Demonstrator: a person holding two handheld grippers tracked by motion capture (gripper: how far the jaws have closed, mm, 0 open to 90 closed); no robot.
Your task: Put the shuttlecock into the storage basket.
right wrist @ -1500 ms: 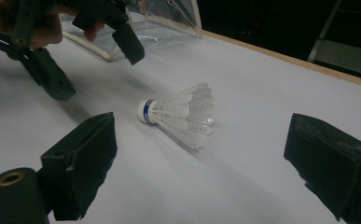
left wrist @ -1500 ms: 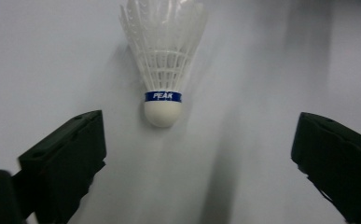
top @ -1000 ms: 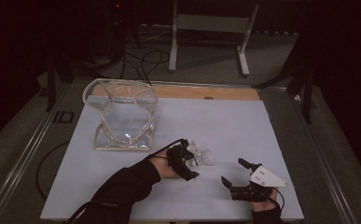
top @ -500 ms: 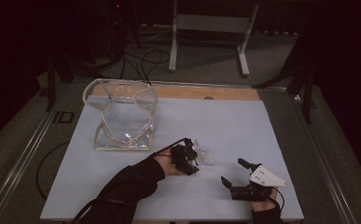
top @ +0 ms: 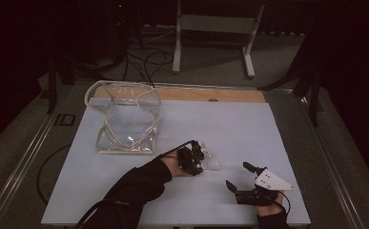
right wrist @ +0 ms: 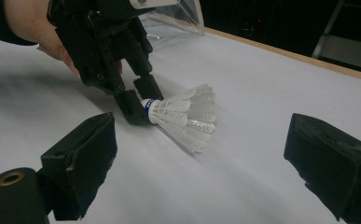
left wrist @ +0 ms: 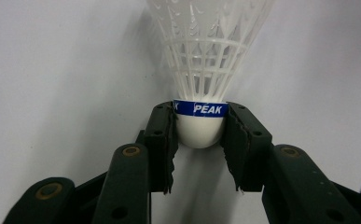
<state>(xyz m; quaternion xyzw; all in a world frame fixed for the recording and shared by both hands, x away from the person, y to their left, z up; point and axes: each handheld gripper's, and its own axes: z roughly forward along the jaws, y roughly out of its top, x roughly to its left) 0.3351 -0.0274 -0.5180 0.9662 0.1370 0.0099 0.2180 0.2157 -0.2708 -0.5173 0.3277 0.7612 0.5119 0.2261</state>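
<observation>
Two black jaws of my left gripper (left wrist: 199,135) have just been closing and now pinch the white cork of the shuttlecock (left wrist: 201,84), one pad on each side, right at the blue band that reads PEAK. Its white plastic skirt fans out away from the jaws and lies on the white table sheet (top: 249,129). From the right gripper view I see the same grip from the side: my left gripper (right wrist: 138,105) slants down onto the shuttlecock (right wrist: 183,116), which lies on its side on the sheet, skirt pointing away from my left hand (right wrist: 33,28). My right gripper (right wrist: 201,163) stands wide open with nothing between its jaws, near the shuttlecock but apart from it. From above, the left gripper (top: 197,155) sits mid-sheet and the right gripper (top: 241,176) nearer my edge. A clear plastic container (top: 125,119) stands well apart at the far left of the sheet.
</observation>
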